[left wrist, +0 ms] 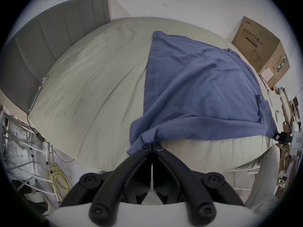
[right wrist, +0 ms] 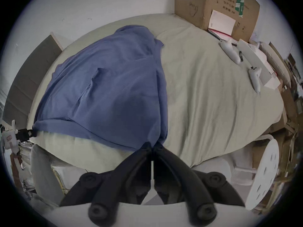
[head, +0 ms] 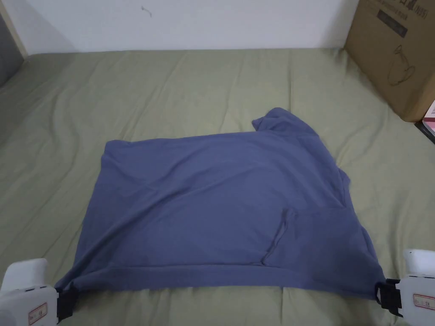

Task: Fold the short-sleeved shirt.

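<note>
A blue short-sleeved shirt [head: 221, 199] lies spread on the olive-green bed [head: 212, 80], folded over lengthwise, with a sleeve [head: 280, 119] sticking out at the far right. My left gripper [head: 68, 302] is shut on the shirt's near left corner [left wrist: 147, 142]. My right gripper [head: 384, 293] is shut on the near right corner [right wrist: 157, 140]. The near edge of the shirt [head: 221, 278] runs stretched between the two grippers. In the left gripper view the right gripper [left wrist: 282, 137] holds the far corner; in the right gripper view the left gripper [right wrist: 24, 134] does the same.
A large cardboard box [head: 395, 55] stands at the bed's far right corner, with a book [head: 429, 119] beside it. Two white controllers [right wrist: 231, 53] lie on the bed to the right. A grey headboard [left wrist: 49, 42] is on the left, and a white stool [right wrist: 264, 173] stands off the bed's right side.
</note>
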A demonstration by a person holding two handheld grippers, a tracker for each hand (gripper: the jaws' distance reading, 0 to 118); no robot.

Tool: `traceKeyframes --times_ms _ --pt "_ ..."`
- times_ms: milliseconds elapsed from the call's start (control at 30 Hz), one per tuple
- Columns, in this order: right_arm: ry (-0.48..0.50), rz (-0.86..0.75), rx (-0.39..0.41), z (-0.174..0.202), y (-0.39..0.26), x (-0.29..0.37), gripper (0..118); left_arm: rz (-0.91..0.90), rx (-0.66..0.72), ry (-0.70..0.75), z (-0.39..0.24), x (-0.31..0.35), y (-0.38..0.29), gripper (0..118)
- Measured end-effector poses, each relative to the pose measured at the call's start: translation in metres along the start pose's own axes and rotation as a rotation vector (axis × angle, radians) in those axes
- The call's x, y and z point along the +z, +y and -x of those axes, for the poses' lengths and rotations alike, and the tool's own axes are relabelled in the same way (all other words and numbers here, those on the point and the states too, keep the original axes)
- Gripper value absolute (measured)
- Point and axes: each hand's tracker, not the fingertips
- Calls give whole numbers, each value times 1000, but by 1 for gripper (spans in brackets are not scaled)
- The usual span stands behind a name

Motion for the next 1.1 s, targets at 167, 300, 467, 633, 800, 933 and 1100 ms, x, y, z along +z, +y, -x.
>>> traceKeyframes --times_ms 167,300,467,633,800,933,1100 --pt "46 -10 -77 -7 8 5 0 -31 -17 17 2 14 8 0" --pt "66 -49 -58 -7 25 18 0 -58 -16 34 3 28 26 0" --pt "89 -121 -108 -16 75 17 0 -118 -40 76 1 33 74 0" --pt "76 -112 -100 -14 138 -17 0 -116 -97 95 -5 6 136 0" --pt "16 -71 -108 -6 175 -67 12 -104 -118 88 -14 -37 173 66" --pt "-34 -50 -72 1 171 -72 86 -52 -81 116 -8 -48 167 108" --pt "34 -123 -29 0 145 -34 66 -76 21 4 7 -20 129 71"
